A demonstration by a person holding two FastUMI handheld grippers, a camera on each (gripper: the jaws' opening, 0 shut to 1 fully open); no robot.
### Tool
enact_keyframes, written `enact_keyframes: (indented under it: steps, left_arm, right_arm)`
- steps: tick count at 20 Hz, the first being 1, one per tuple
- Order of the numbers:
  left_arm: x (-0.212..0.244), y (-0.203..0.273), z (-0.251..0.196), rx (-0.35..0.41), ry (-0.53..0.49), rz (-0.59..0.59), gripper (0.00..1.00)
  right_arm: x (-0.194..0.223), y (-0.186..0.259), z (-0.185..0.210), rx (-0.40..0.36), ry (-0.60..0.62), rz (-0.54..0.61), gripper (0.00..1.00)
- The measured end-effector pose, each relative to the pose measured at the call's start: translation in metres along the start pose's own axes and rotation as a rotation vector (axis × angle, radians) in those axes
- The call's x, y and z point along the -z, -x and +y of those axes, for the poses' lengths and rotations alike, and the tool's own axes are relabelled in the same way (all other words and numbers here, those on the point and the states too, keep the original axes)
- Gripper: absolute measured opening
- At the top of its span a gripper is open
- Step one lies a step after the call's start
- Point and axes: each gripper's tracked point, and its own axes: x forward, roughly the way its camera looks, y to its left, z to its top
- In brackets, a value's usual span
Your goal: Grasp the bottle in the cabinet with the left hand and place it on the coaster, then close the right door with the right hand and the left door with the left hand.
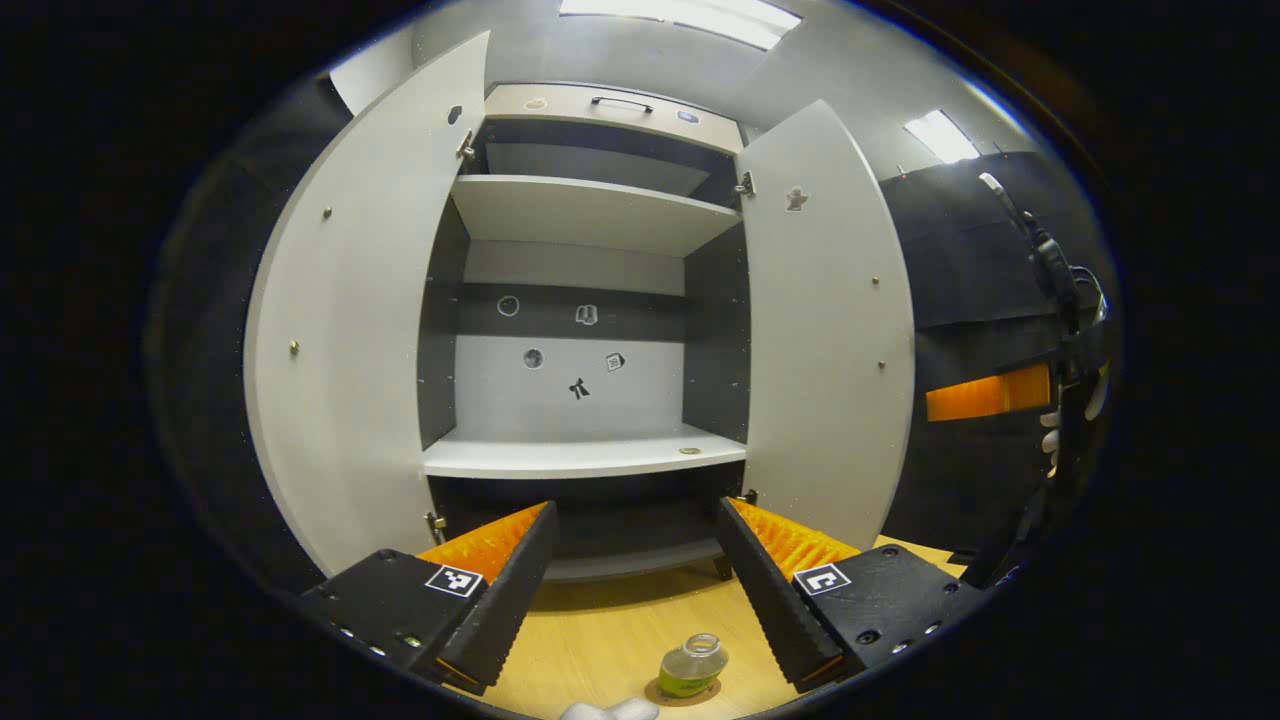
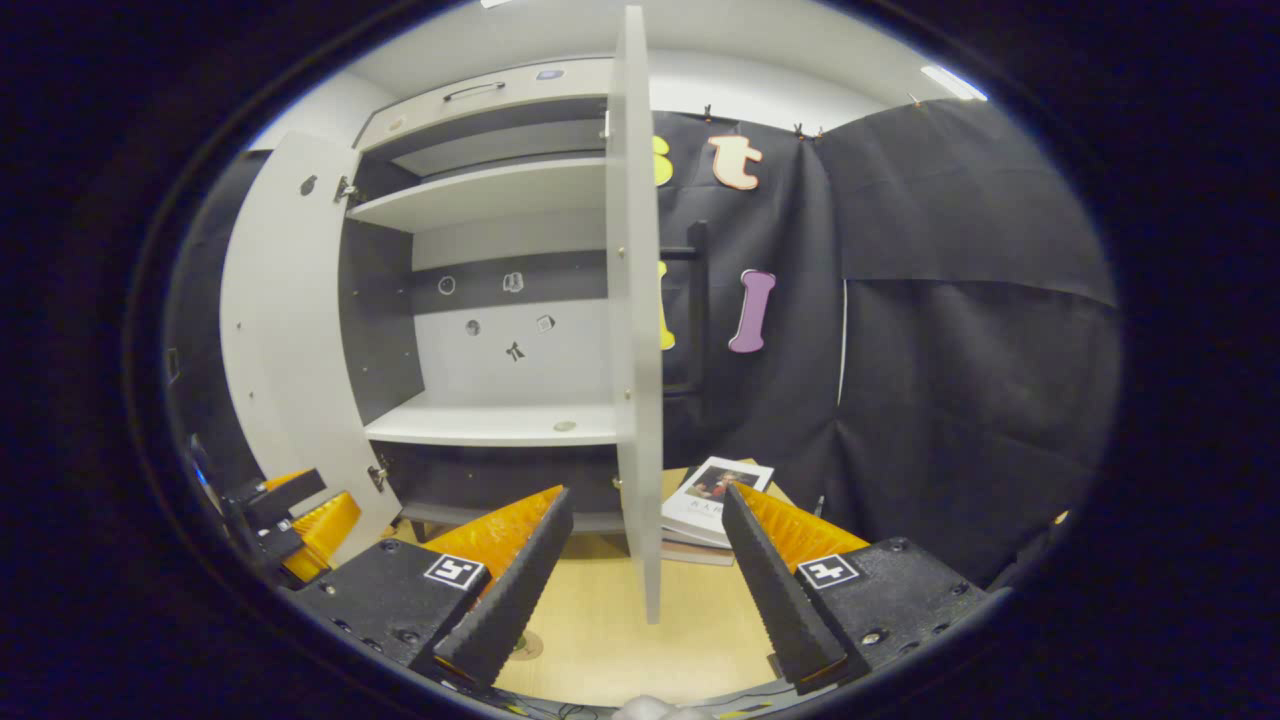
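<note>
Bottle (image 1: 692,666) is out of the cabinet (image 1: 590,300) and sits upright on the round coaster (image 1: 684,692) on the wooden table (image 1: 610,640), low in the left gripper view, so I'd call the placing step done

Left gripper (image 1: 633,590): fingers spread wide, holding nothing, bottle between and below the tips, not touching. It points straight into the cabinet, raised above the bottle — reads as released and clear of the glass so it won't knock it

Both doors stand open. Left door (image 1: 350,330) swung out wide, right door (image 1: 830,330) likewise. Shelves look bare apart from a small round thing (image 1: 690,451) on the middle shelf (image 1: 585,455), too small to tell what

Right gripper (image 2: 640,575): fingers also released, empty. Right door seen edge-on in the right gripper view, its free edge (image 2: 638,320) running down between the fingers but farther off; can't tell any contact. That lineup makes sense: from here the door can be pushed on its outer face, or pinched by the edge, and swung in

Booklet stack (image 2: 712,500) lies on the table beyond the door, near the black cloth, on the outer side, so it shouldn't block the swing

Left gripper also shows at the lower left edge of the right gripper view, near the left door's bottom corner

Judgement: next is right door, then left. Risk: bottle stands in front of the cabinet, maybe near the door sweep; can't judge the clearance
</note>
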Motion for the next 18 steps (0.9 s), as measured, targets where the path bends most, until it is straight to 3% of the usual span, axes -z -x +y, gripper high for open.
enact_keyframes:
  steps: [5,8,12,13,18]
  left_arm:
    - [-0.018,0.017,0.038,-0.142,0.006,0.035,0.97]
    - [-0.026,0.031,0.050,-0.237,-0.020,0.060,0.96]
    - [-0.038,0.039,0.049,-0.327,-0.035,0.066,0.92]
    - [-0.040,0.041,0.046,-0.348,-0.030,0.068,0.96]
    - [-0.049,0.052,0.040,-0.469,-0.052,0.077,0.97]
  right_arm:
    - [-0.026,-0.021,-0.078,0.077,-0.019,-0.062,0.99]
    - [-0.040,-0.046,-0.118,0.086,-0.048,-0.065,0.99]
    - [-0.070,-0.088,-0.133,0.009,-0.089,-0.096,0.99]
    - [-0.077,-0.097,-0.133,-0.017,-0.084,-0.099,0.99]
    - [-0.096,-0.124,-0.106,-0.192,-0.064,-0.095,0.99]
